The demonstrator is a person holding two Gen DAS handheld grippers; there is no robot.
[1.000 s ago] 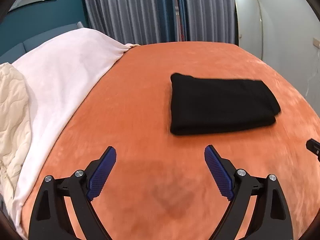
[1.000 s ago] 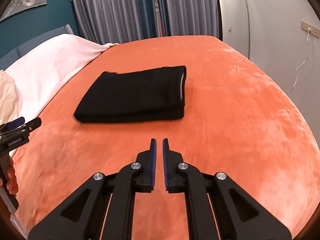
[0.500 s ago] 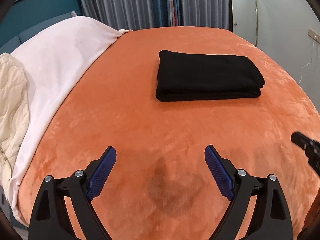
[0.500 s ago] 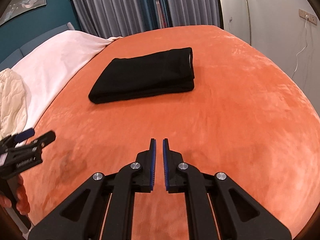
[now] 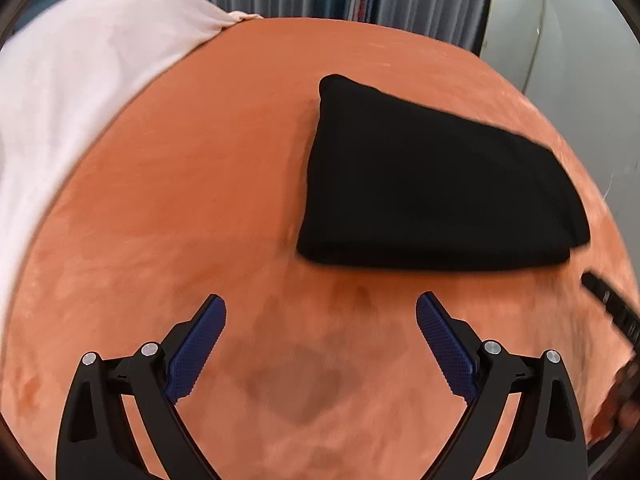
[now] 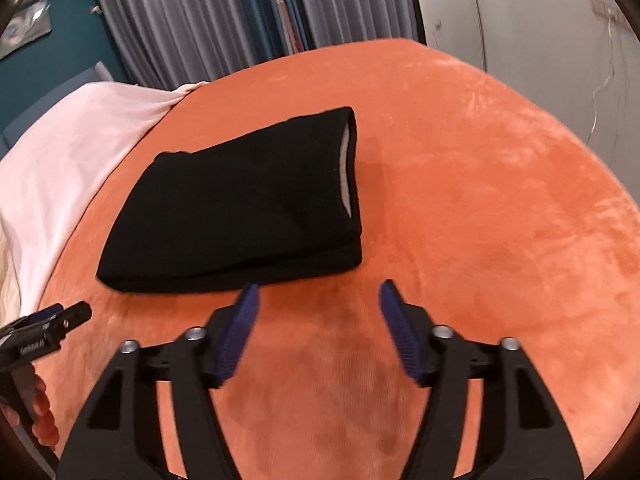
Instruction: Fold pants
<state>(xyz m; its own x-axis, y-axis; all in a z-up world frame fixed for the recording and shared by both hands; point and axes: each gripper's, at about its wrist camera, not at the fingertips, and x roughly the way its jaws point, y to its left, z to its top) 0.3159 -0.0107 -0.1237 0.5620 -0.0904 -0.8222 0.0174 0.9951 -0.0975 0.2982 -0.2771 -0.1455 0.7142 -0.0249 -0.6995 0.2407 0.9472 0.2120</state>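
Your black pants (image 5: 432,184), folded into a thick soft slab, lie on the orange velvety bedspread (image 5: 200,184). Just short of them, your left gripper (image 5: 320,344) and right gripper (image 6: 318,332) are both opening, holding nothing.

Folded pants (image 5: 432,184) on bedspread (image 5: 200,200), sheet (image 5: 80,72) to their left

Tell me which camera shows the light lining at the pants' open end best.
The right wrist view: the pale lining shows along the right end of the folded pants. The left wrist view shows only solid black pants, no lining.
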